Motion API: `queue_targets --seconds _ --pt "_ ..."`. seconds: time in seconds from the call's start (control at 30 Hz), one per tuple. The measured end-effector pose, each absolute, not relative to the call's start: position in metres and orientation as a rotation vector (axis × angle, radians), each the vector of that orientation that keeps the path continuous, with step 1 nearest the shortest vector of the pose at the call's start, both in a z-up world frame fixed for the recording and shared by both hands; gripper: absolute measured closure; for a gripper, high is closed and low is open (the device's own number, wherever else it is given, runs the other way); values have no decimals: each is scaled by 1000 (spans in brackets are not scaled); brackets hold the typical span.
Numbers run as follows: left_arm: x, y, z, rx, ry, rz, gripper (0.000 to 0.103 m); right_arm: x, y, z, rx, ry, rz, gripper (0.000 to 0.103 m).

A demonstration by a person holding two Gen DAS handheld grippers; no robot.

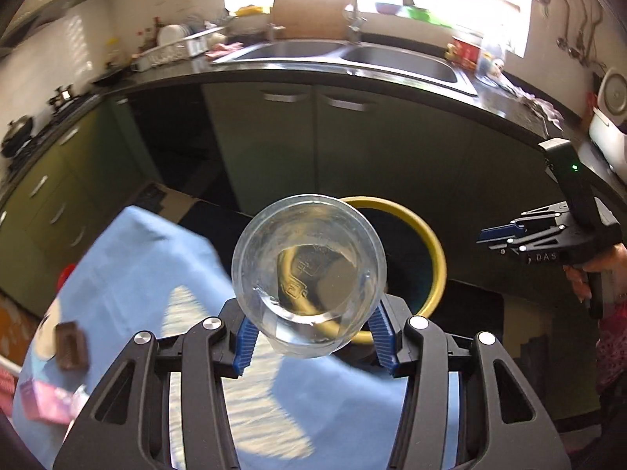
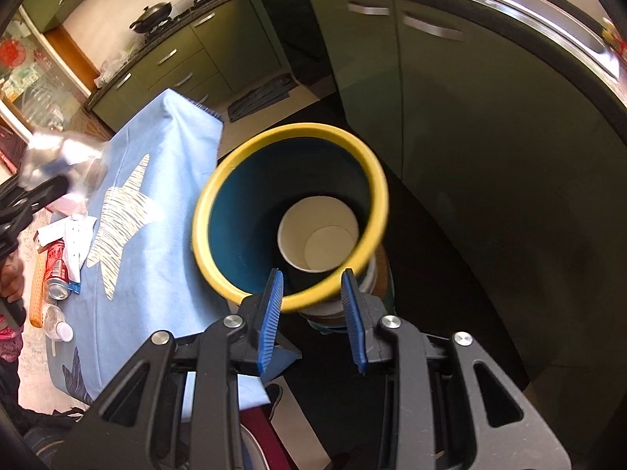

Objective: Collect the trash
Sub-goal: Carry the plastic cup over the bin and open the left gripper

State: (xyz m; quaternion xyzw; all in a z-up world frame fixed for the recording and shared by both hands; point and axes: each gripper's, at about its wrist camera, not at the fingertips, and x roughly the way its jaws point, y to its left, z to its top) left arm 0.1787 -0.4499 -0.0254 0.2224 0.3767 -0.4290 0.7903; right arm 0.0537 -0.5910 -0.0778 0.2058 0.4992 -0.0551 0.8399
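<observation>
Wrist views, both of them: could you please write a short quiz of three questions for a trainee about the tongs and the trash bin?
1. True or false: the left tongs grip a clear plastic cup.
2. What lies inside the yellow-rimmed bin? A) red can B) white paper cup C) bottle
3. Do the right tongs hold anything?

Key: 1 true; 2 B; 3 no, they are open and empty.
</observation>
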Motion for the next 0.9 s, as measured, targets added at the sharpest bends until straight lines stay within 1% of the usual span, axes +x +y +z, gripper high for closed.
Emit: queue_targets --seconds 0.13,0.23,0.27,0.33,0.43,0.6,0.67,0.8,0.9 --pt "182 -506 -55 510 844 -958 53 36 -608 -87 461 1051 -133 72" --pt "189 -534 -77 525 871 -952 52 27 -617 -93 487 1047 -142 68" --pt "190 -542 -83 530 878 -943 45 24 -620 -96 495 1046 -146 67" --pt "191 -547 -88 526 875 -928 36 20 -624 -100 509 1045 -151 66" --pt "189 -546 -81 508 867 -926 36 19 -625 -103 518 1046 -151 66" --pt "178 -504 -39 444 808 -928 36 29 -616 -104 507 1050 -124 66" --pt "172 -481 -20 399 778 -924 33 35 -607 -104 497 1053 -107 66" --pt "160 -408 19 294 714 -868 30 52 -580 -99 460 1057 -55 65" --pt "154 -345 37 233 678 -787 27 70 -551 -92 419 1057 3 65"
